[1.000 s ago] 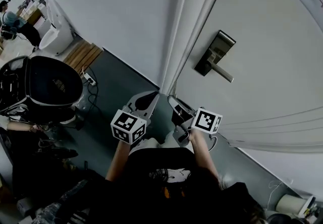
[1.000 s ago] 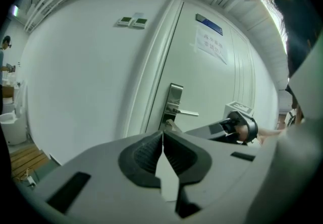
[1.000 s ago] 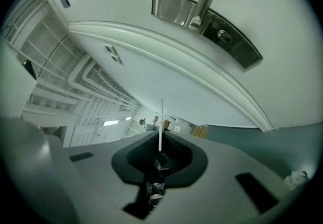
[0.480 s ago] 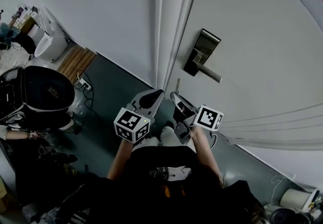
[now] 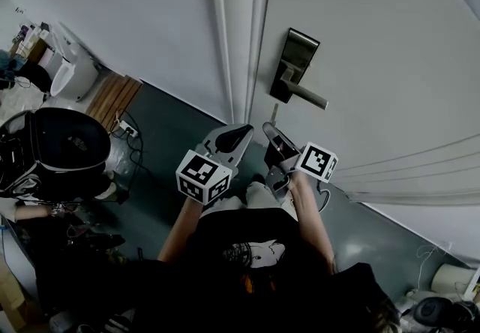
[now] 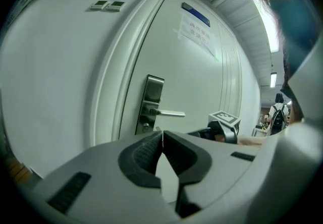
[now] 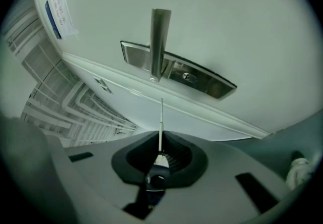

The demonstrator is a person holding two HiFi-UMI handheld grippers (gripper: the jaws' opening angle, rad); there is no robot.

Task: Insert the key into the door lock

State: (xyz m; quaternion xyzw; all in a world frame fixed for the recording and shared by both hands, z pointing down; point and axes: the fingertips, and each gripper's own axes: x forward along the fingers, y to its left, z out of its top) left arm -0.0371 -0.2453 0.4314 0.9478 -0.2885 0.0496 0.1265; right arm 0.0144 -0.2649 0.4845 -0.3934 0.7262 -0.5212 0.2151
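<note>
The metal lock plate (image 5: 298, 61) with its lever handle (image 5: 306, 96) sits on the white door (image 5: 375, 39). My right gripper (image 5: 273, 132) is shut on a thin silver key (image 5: 274, 114), whose blade points up at the plate from a little below it. In the right gripper view the key (image 7: 161, 119) stands edge-on, its tip short of the keyhole (image 7: 187, 76) and the handle (image 7: 159, 41). My left gripper (image 5: 240, 133) is shut on nothing, just left of the right one. The left gripper view shows its closed jaws (image 6: 162, 136) below the lock plate (image 6: 151, 103).
The door frame (image 5: 238, 31) runs up left of the lock. On the floor to the left are a black chair (image 5: 64, 148), a wooden pallet (image 5: 114, 95), a power strip with cables (image 5: 127, 129) and a white machine (image 5: 69, 69). A paper notice (image 6: 198, 29) hangs on the door.
Both grippers have risen toward the door, and the key tip now sits closer under the lock plate. The head view has swung, so the door stands more upright.
</note>
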